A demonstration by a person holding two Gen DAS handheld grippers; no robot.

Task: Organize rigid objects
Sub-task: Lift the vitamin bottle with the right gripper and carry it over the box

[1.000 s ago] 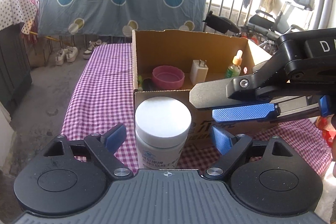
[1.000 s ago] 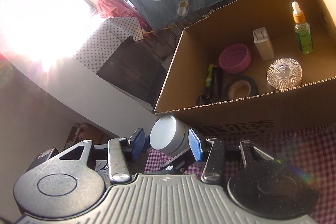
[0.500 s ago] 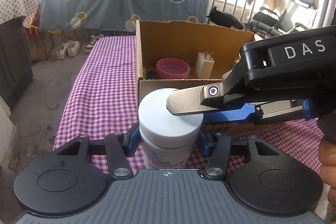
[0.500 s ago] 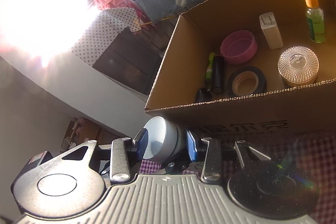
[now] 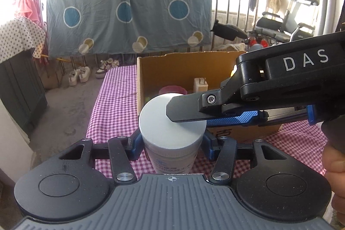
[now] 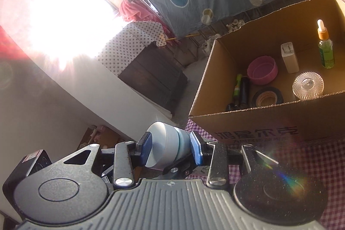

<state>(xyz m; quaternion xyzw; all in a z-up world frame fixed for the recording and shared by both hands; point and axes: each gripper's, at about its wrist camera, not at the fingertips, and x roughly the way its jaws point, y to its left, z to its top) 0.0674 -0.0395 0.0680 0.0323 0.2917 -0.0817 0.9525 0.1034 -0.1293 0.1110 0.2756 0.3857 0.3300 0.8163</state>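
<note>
On the checked counter [image 5: 112, 113], both grippers' jaws clamp the white jar [image 5: 171, 122]; next, lift it over into the cardboard box [image 6: 269, 122].

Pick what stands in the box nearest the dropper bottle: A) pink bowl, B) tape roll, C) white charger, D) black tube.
C: in the right wrist view the white charger stands upright right beside the dropper bottle, while the other items lie farther off in the box.

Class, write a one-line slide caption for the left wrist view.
Both tongs, left and right, grip a white jar in front of a cardboard box on a checked tablecloth.
</note>
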